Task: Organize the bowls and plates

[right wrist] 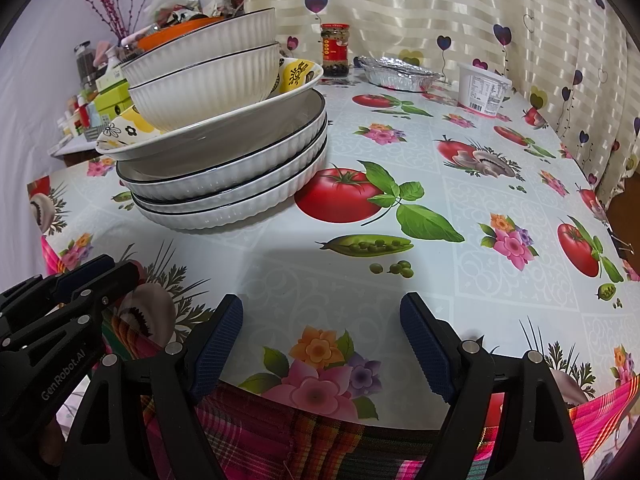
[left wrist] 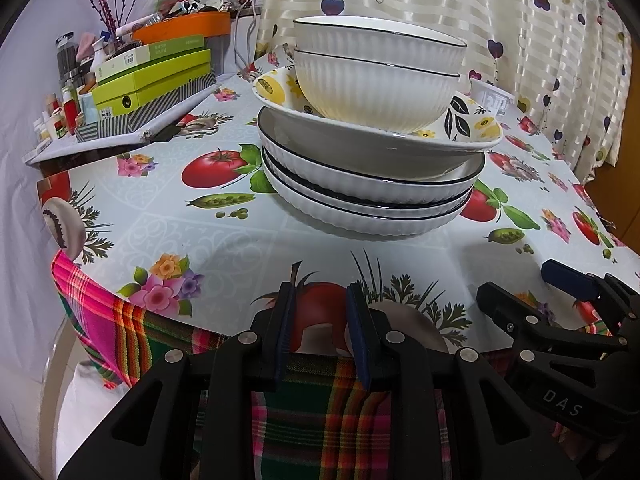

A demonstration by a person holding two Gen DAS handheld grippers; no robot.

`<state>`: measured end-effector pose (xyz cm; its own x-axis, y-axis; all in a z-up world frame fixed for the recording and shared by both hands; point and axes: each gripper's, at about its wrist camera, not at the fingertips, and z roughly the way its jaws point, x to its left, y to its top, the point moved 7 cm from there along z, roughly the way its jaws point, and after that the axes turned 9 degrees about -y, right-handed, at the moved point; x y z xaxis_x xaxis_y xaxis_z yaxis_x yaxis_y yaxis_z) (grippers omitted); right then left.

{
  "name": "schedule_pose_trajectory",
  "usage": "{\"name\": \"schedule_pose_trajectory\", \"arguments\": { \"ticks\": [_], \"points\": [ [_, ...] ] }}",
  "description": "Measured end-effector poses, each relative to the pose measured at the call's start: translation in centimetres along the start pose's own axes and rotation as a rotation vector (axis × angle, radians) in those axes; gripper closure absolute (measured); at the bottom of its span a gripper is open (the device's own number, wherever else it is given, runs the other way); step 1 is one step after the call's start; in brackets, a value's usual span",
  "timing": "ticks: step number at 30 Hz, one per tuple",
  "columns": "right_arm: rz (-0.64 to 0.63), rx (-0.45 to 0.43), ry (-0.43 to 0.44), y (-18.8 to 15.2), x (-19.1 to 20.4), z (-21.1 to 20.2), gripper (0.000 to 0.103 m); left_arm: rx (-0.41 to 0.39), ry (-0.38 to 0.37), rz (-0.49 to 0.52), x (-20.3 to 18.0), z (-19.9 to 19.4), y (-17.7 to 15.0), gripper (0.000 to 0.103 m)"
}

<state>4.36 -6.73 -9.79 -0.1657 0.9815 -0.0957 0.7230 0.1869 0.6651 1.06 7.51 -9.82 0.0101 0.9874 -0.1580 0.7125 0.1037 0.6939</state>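
Observation:
On the vegetable-print tablecloth (left wrist: 240,248) stands one pile of crockery. Three white ribbed plates (left wrist: 360,196) with dark rims lie at the bottom, a flower-patterned plate (left wrist: 472,124) rests on them, and two nested white ribbed bowls (left wrist: 376,80) sit on top. The right wrist view shows the same plates (right wrist: 240,184) and bowls (right wrist: 208,88) at the left. My left gripper (left wrist: 320,296) hovers at the table's near edge, short of the pile, its fingers a narrow gap apart with nothing between. My right gripper (right wrist: 320,304) stands wide open and empty beside it, right of the pile.
A sauce jar (right wrist: 335,50), a foil tray (right wrist: 400,70) and a white tub (right wrist: 482,88) stand at the back by the heart-print curtain. Green boxes (left wrist: 156,80) and clutter fill a side shelf at the left. A plaid cloth (left wrist: 120,320) hangs over the near edge.

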Motion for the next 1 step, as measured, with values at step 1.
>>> {"name": "schedule_pose_trajectory", "arguments": {
  "ticks": [1],
  "points": [
    [0.000,0.000,0.000,0.00,0.00,0.00,0.021,0.000,0.002,0.002,-0.01,0.01,0.00,0.076]
  ]
}}
